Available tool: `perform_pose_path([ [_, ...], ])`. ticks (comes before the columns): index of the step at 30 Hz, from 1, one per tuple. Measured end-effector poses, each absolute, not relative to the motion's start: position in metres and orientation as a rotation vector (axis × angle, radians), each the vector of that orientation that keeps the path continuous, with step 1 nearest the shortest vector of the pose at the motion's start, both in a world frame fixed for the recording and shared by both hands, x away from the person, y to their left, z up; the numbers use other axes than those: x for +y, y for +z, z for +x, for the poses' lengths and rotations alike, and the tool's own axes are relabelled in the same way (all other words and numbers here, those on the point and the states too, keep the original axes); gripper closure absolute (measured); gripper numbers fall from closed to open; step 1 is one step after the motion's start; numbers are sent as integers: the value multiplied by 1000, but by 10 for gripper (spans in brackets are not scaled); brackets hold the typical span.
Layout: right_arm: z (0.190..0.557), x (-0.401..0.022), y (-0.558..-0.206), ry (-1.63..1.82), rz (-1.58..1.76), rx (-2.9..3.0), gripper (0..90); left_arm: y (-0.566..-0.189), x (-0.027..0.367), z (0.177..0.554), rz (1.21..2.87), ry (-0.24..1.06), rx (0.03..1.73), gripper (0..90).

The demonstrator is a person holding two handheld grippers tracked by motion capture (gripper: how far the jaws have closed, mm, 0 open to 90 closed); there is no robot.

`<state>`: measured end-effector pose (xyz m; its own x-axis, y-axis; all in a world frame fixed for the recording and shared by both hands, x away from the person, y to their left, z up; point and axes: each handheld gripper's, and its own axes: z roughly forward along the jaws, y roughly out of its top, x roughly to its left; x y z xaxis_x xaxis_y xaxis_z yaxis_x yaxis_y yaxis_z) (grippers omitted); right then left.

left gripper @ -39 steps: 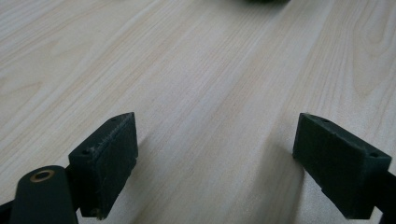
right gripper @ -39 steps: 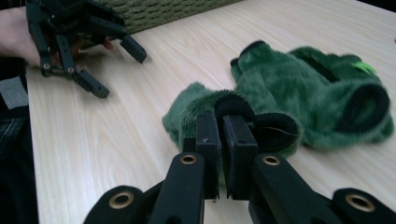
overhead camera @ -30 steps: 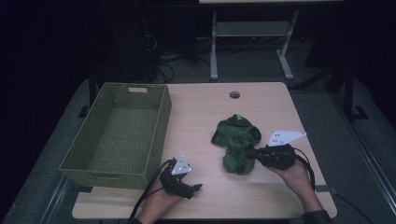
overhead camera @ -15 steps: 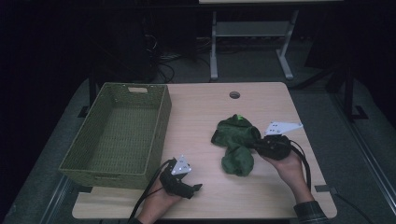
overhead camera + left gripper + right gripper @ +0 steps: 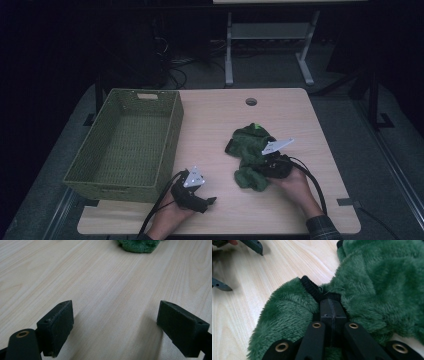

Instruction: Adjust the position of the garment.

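- The green fluffy cloth (image 5: 251, 155) is bunched up on the table (image 5: 300, 115), so its full shape cannot be made out.
- Part of the cloth is hidden under the right claw (image 5: 331, 305), and its far side is cut off at the edge of the right gripper view.
- Thick green fuzz and a black ribbed edge (image 5: 310, 286) are seen just in front of the right claw.
- The right claw has just been closing; its jaws are pressed together, with a fold of the cloth seemingly pinched at their tips.
- The left claw (image 5: 115, 322) is held wide open, with only bare wood between its jaws.
- A small bit of the cloth (image 5: 139, 245) is seen far ahead of the left claw, cut off at the top.
- The green woven basket (image 5: 125, 145) is placed beyond the left claw (image 5: 210, 201), well apart from the cloth.
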<state>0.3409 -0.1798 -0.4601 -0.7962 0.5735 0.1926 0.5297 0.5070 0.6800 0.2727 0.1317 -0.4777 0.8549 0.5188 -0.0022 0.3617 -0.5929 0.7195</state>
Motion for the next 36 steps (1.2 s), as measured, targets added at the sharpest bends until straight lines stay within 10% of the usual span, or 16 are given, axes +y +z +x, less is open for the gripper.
perform_pose_path([
  [21, 336, -203, -428, 1265, 1010, 2519, 650, -454, 115, 290, 2268, 248, 603, 148],
  [36, 372, -228, -394, 1260, 1108, 2388, 604, -413, 88, 352, 2223, 290, 547, 368],
])
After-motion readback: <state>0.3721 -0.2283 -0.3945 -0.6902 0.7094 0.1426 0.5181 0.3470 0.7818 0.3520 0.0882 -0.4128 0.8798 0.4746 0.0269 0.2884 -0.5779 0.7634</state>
